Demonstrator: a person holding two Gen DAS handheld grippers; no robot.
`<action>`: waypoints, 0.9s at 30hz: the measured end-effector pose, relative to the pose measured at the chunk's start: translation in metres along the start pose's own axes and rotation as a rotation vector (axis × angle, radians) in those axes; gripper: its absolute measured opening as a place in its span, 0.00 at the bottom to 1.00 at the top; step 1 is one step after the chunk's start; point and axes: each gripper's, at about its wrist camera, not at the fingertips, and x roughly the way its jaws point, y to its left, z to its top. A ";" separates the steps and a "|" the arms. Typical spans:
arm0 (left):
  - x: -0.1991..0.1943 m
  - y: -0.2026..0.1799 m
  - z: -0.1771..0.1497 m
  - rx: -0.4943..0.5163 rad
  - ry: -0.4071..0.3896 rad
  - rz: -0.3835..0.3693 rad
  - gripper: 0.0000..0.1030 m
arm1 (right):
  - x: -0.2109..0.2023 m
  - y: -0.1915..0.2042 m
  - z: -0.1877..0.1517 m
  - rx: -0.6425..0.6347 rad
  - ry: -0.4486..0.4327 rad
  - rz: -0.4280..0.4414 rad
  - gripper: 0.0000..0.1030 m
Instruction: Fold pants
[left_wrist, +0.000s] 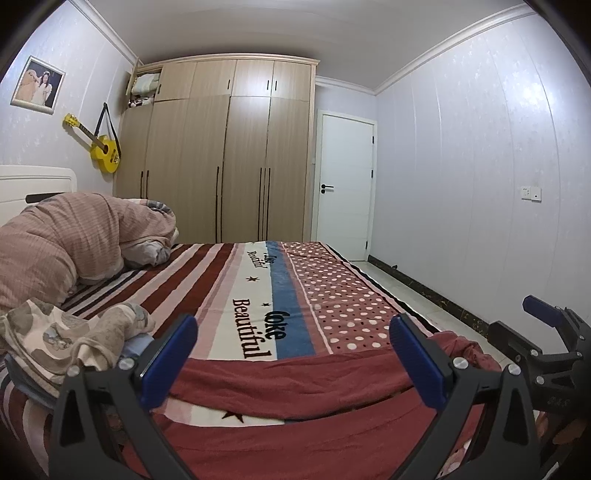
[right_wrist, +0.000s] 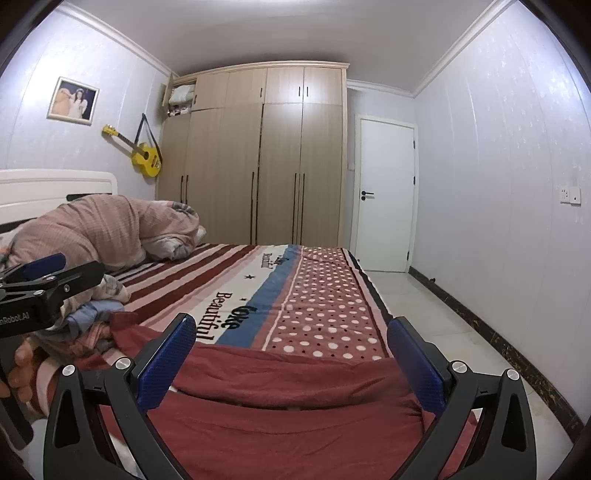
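Far left: wardrobe (left_wrist: 221, 147), top-left compartment open, folded linens (left_wrist: 146, 83) stacked inside. Heap of clothes (left_wrist: 55, 336) on the bed's (left_wrist: 332, 288) left side. Left gripper (left_wrist: 293, 350) level over the bed's near edge, fingers spread wide, nothing between them. Red pants (left_wrist: 295, 387) lie rumpled directly below both tools. Right gripper (right_wrist: 291, 350) alongside, also level, likewise spread and empty.

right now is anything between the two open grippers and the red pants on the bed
Nothing visible. The red pants lie directly beneath the left gripper and the right gripper, both with jaws wide open and nothing between them and the cloth. The pile of clothes sits off to the left, clear of both.
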 end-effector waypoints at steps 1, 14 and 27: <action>-0.001 0.000 0.000 0.001 -0.001 0.002 0.99 | 0.000 -0.001 0.000 0.004 0.001 0.002 0.99; -0.002 0.000 -0.002 0.002 0.008 0.015 0.99 | -0.002 -0.006 -0.002 0.009 0.004 0.002 0.99; 0.005 0.002 -0.005 -0.004 0.034 0.037 0.99 | 0.003 -0.017 -0.007 0.079 0.052 0.034 1.00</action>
